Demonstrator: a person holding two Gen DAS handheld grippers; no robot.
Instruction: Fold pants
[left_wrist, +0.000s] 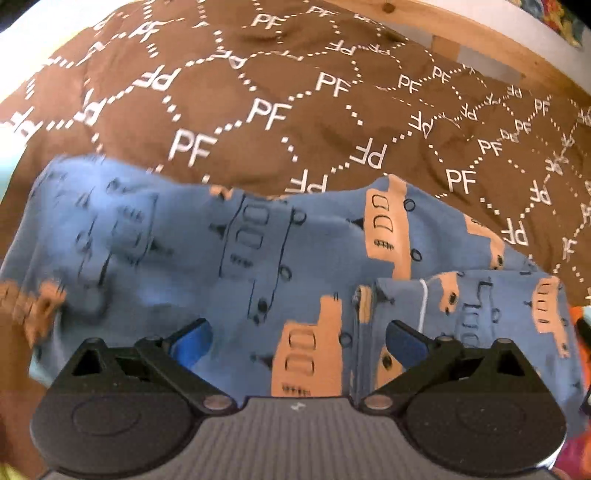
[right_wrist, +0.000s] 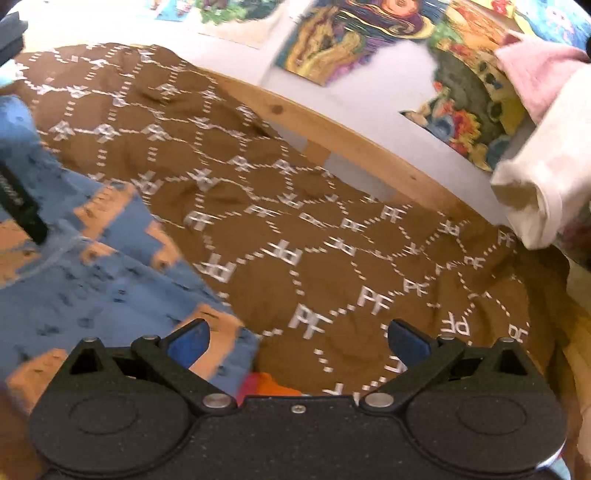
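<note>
Here the blue pants (left_wrist: 258, 258) lie lengthwise across the frame's lower half on the brown bedspread (left_wrist: 295, 110); left gripper (left_wrist: 297, 341) and right gripper (right_wrist: 297, 341) both gape, holding nothing.

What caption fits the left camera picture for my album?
Open left gripper over blue truck-print pants lying on a brown PF-patterned blanket.

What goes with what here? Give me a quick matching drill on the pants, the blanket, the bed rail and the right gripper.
Column one:
1. pants
2. blanket
3. bed rail
4. right gripper

Column two:
a. bare wood
b. open, holding nothing
c. brown with white PF letters
d. blue with orange vehicles

Pairs: 1-d, 2-c, 3-a, 4-b
</note>
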